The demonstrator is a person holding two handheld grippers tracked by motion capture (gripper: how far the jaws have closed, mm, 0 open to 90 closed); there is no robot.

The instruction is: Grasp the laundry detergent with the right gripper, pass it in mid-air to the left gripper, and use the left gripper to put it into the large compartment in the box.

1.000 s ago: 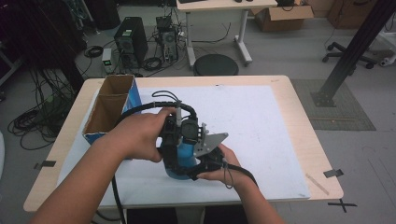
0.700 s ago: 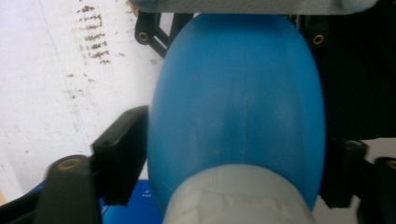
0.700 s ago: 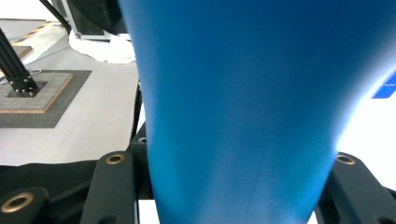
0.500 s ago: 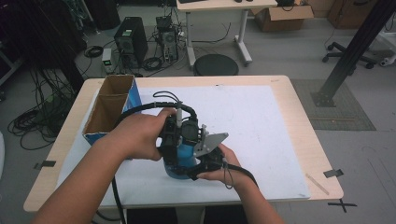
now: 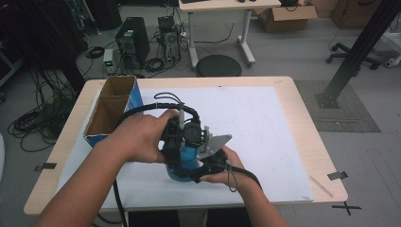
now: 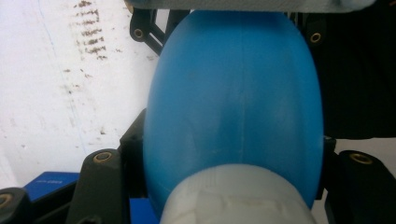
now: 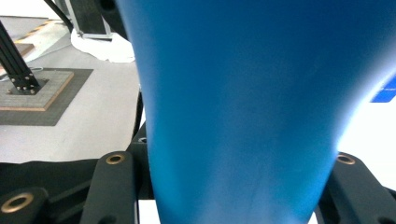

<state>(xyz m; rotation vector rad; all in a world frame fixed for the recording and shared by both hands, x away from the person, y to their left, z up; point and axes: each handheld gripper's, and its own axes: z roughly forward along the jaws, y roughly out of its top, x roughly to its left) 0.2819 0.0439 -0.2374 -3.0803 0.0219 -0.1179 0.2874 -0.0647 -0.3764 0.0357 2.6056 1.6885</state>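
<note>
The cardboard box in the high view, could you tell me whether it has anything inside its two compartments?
No, the cardboard box at the table's left edge shows bare brown floors in both compartments.

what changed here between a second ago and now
The left hand-held gripper has just been closing its jaws and is now shut on the blue plastic bottle with the white cap, near the cap end. Nothing else visibly moved: the right hand-held gripper stays clamped on the same bottle, both hands hold their place over the white sheet, and the open cardboard box sits unchanged.
</note>
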